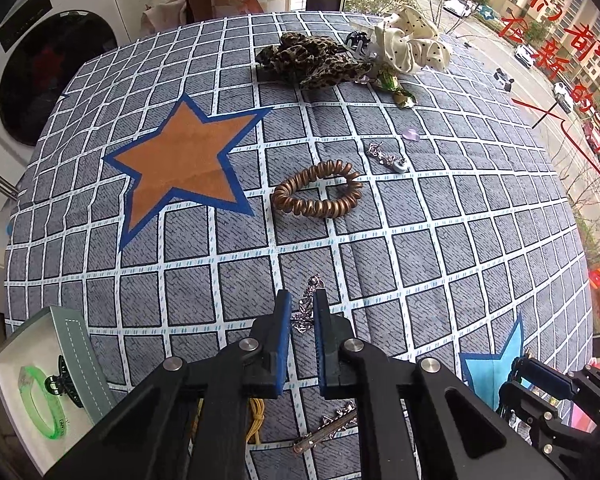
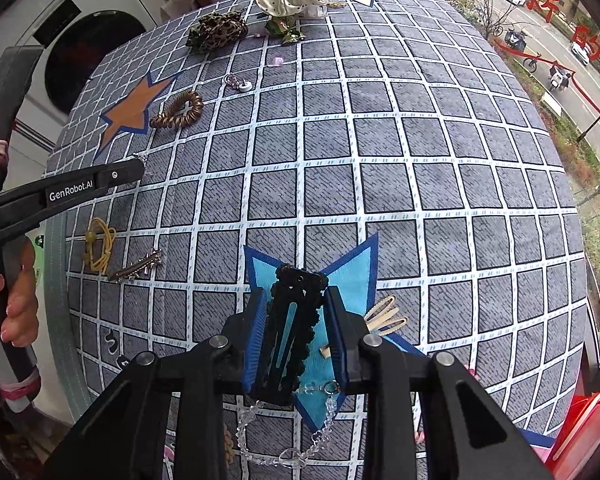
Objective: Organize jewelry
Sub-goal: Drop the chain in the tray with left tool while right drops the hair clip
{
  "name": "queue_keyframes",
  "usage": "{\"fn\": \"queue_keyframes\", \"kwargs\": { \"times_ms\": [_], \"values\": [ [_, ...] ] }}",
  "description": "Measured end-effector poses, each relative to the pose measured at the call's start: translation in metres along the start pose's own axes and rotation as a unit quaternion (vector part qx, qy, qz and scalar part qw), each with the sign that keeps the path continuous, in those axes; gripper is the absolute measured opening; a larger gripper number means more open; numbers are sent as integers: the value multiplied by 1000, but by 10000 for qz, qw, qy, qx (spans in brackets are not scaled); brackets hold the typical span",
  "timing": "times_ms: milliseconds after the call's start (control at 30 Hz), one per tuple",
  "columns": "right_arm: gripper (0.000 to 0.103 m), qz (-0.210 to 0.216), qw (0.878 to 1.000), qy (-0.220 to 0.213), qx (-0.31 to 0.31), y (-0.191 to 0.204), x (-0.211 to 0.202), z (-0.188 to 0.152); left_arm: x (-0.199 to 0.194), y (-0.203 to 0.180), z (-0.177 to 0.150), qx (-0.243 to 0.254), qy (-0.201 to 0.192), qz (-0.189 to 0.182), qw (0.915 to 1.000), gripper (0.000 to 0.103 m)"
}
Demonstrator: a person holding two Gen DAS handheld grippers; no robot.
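left gripper (image 1: 303, 316) jaws clamped on a silver chain (image 1: 309, 304); right gripper (image 2: 296, 316) jaws clamped on a black hair clip (image 2: 292, 328) over the light blue star (image 2: 352, 276).

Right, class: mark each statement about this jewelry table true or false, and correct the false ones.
1. The right gripper holds a black hair clip. True.
2. The left gripper is wide open. False: it is shut on a silver chain.
3. A green bangle lies in the box. True.
4. The coil hair tie lies on the orange star. False: it lies beside it, on the checked cloth.
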State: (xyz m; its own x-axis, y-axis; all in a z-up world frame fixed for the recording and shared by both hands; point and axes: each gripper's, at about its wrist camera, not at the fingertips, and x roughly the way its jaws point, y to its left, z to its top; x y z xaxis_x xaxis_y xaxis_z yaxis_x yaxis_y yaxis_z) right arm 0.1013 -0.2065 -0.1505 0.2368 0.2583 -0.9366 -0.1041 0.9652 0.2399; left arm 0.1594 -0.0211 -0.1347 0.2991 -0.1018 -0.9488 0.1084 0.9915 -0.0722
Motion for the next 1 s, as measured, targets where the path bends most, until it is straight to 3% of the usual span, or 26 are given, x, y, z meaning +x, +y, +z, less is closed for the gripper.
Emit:
{"fn": "queue_keyframes", "kwargs": {
  "times_ms": [333,567,1000],
  "values": [
    [32,310,9995,-16,109,0,-11,-9,-37,4,-31,-135,-134,-97,9998,18],
    [32,382,9993,-39,1,15,-19,-9,-61,30,-56,-461,-200,-48,9987,18],
    [32,902,9933,-174,-699,96,-36,3,-104,107,-108,-1231,-435,351,9908,18]
  ]
}}
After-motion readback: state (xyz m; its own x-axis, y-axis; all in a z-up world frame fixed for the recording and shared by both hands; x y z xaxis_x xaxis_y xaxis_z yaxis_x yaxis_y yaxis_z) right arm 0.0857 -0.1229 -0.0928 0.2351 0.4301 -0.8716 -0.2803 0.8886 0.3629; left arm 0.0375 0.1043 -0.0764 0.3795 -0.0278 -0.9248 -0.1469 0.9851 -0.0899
